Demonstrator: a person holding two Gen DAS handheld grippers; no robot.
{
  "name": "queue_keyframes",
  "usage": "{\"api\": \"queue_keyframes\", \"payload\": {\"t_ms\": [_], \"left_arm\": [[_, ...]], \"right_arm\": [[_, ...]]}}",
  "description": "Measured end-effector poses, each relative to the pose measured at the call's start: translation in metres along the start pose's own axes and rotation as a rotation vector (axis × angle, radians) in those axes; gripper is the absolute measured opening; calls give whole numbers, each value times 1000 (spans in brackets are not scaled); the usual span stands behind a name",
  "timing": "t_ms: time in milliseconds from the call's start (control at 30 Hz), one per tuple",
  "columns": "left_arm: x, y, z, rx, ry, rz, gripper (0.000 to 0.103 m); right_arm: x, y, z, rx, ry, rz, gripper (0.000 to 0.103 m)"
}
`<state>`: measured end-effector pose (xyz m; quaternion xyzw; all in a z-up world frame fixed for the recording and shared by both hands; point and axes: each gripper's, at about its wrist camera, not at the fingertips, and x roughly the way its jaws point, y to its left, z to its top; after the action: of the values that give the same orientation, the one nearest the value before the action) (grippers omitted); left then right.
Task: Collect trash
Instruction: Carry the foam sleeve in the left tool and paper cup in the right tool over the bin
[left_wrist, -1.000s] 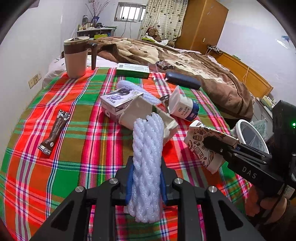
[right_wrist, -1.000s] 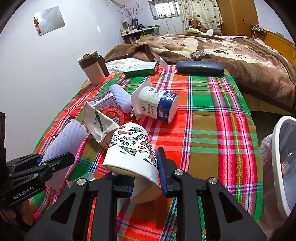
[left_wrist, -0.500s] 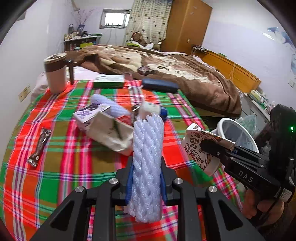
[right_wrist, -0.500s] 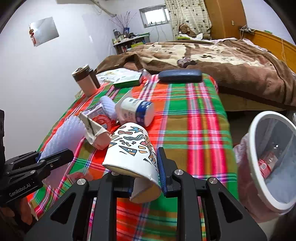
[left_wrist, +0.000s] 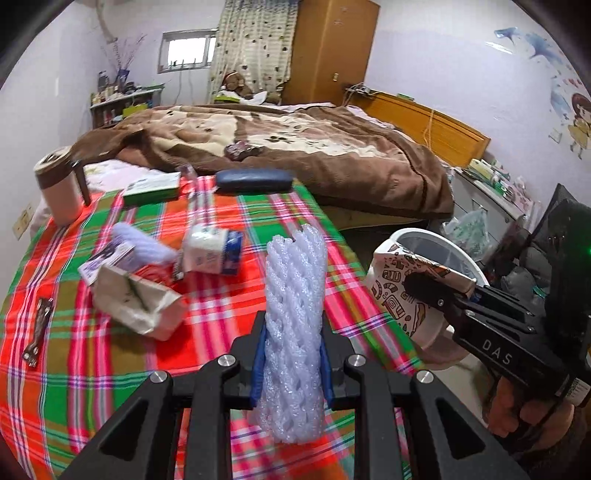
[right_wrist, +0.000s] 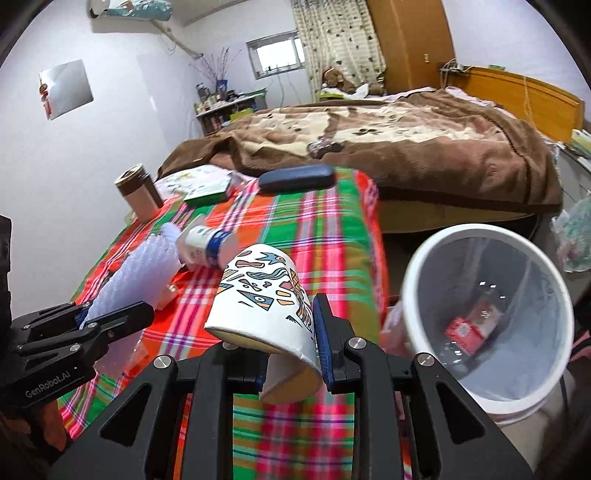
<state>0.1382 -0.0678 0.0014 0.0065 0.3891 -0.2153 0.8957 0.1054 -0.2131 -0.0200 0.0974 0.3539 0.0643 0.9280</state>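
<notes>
My left gripper (left_wrist: 293, 365) is shut on a white foam net sleeve (left_wrist: 293, 317), which stands upright between its blue pads over the plaid table (left_wrist: 92, 369). My right gripper (right_wrist: 291, 343) is shut on a patterned paper cup (right_wrist: 258, 299), squeezed and tilted, at the table's right edge. The left wrist view shows that cup (left_wrist: 391, 291) just in front of the white trash bin (left_wrist: 436, 240). In the right wrist view the bin (right_wrist: 410, 295) stands to the right of the cup, its mouth tipped towards me, with a red packet (right_wrist: 469, 328) inside. The left gripper (right_wrist: 110, 317) with the foam net (right_wrist: 136, 273) shows at the left.
On the cloth lie a crumpled paper bag (left_wrist: 136, 299), a blue-and-white tub (left_wrist: 214, 251), a second foam net (left_wrist: 144, 247), a small box (left_wrist: 107, 258) and a brown wrapper (left_wrist: 38, 328). A mug (left_wrist: 59, 188), green box (left_wrist: 151, 188) and dark case (left_wrist: 255, 180) sit at the back. A bed lies beyond.
Both grippers have moved right and a little up with their loads, off the middle of the table towards its right edge. The bin now fills much more of the right wrist view.
</notes>
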Motion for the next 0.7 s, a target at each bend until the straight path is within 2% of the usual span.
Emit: {"api": "queue_keyframes", "payload": {"t_ms": [400, 500, 700], "left_arm": [[34, -88, 20, 116, 3, -86, 25], [45, -111, 23, 148, 7, -103, 25], [67, -149, 28, 193, 27, -159, 25]], "right_arm": [[-31, -73, 4, 60, -55, -160, 23], [-33, -85, 4, 63, -62, -228, 23], [-36, -106, 3, 69, -61, -299, 23]]}}
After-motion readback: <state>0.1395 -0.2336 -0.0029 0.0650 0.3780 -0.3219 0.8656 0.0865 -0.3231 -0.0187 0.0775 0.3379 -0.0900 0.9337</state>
